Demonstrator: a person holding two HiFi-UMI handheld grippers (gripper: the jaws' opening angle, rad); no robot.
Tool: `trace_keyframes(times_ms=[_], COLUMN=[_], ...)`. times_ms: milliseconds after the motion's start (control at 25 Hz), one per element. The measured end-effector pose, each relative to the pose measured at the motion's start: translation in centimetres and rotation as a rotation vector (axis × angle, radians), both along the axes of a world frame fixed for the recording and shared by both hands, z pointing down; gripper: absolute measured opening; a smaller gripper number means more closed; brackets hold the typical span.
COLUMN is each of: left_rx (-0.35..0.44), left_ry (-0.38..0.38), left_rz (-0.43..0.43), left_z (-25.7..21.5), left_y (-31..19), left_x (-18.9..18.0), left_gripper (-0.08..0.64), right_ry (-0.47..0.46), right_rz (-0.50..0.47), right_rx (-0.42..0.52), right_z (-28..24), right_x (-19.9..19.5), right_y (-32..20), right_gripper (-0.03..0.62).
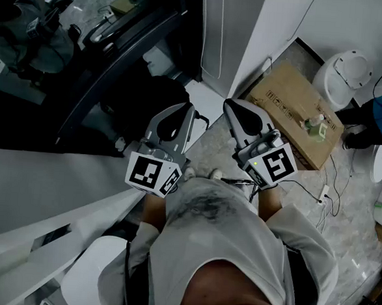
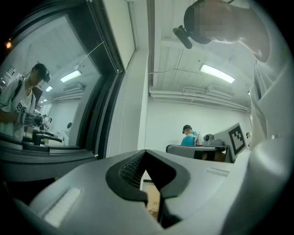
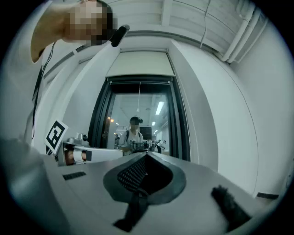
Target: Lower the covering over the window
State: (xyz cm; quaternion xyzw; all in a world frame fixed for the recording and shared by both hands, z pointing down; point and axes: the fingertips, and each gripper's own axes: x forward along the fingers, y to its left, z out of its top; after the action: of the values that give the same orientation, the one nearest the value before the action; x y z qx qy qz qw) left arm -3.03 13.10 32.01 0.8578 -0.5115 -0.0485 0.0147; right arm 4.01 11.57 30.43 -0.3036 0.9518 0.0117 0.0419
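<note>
Left claw [image 2: 146,152]: I see it pinched together, empty.
Right claw [image 3: 147,156]: closed too, nothing in it.
Covering [image 3: 140,64]: rolled high at the top of the window [image 3: 138,119], facing me.

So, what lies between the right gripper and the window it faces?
Nothing: in the right gripper view the stretch from the right gripper to the window is bare. Only a thin cord hangs right before the pane.

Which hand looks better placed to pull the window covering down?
Probably the right gripper: its view faces the window squarely, with a thin cord hanging straight ahead. The left gripper points past the window frame, along the wall.
</note>
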Motion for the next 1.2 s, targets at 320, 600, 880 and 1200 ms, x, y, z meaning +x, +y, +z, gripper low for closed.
trace_keyframes(times_ms=[320, 600, 880, 1200], left_rx=[-0.007, -0.023, -0.039, -0.038], left_ry=[0.004, 0.011, 0.005, -0.021], left_rz=[-0.009, -0.019, -0.067, -0.079], left_z=[0.5, 0.7, 0.9, 0.3], left_y=[0.6, 0.8, 0.9, -1.3], left_x=[1.0, 2.7, 3.9, 4.4], left_gripper=[0.006, 0.008, 0.006, 0.007], right_ry=[-0.014, -0.038, 0.021, 0.018], right_rz=[0.02, -0.006, -0.008, -0.049], right_rx=[-0.003, 0.045, 0.026, 0.04], right_z=[0.5, -0.2, 0.6, -0.2], right_x=[1.3, 3.3, 4.7, 4.2], right_y=[0.5, 1.1, 0.8, -1.1], right_gripper=[0.017, 0.017, 0.017, 0.017])
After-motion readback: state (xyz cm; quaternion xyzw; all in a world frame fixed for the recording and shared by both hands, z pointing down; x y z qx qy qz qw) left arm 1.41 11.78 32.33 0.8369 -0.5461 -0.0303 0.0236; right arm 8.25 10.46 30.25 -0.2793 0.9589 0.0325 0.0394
